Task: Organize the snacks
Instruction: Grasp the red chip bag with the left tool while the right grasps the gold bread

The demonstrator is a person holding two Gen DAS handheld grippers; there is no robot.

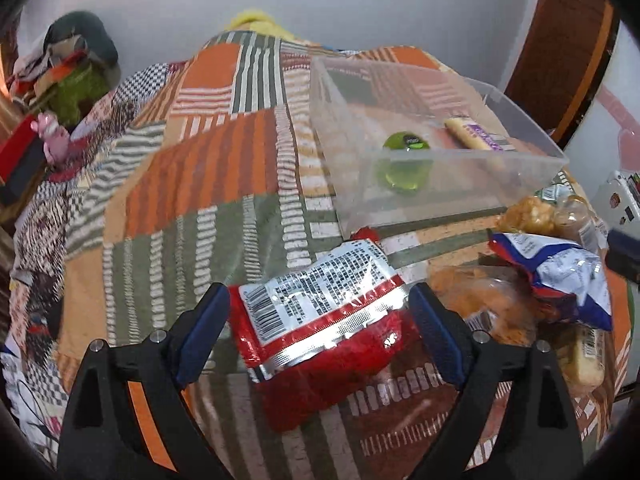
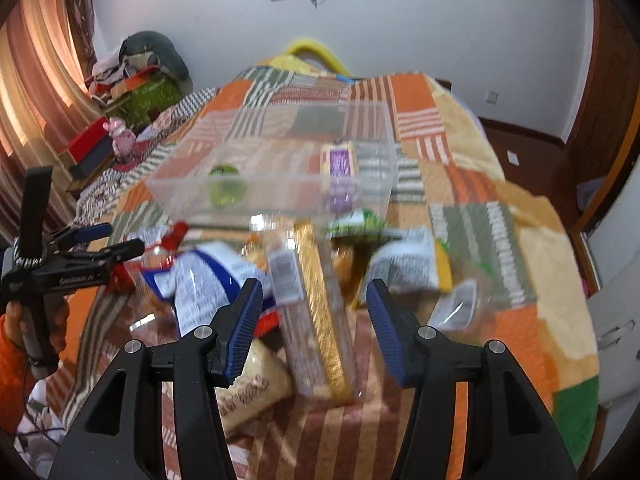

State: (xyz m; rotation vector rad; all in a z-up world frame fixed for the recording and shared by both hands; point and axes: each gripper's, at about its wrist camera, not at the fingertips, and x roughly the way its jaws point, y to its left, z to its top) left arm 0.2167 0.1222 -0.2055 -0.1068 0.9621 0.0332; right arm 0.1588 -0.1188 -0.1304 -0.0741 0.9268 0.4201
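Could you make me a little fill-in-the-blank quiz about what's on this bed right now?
The clear plastic bin already holds a purple-labelled bar and a round ____ item.
The open left gripper straddles a snack packet that is mostly ____.
The open right gripper straddles a long pack with a ____ edge.

Missing words: green; red; gold

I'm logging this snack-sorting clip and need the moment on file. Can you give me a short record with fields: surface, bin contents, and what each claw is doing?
surface: patchwork blanket on a bed
bin: clear plastic bin, open top
bin contents: green round snack and a snack bar with a purple label
left claw: open, jaws either side of a red packet, not closed on it
right claw: open, over a gold-edged cracker pack
loose snacks: blue and white bag and others piled in front of the bin
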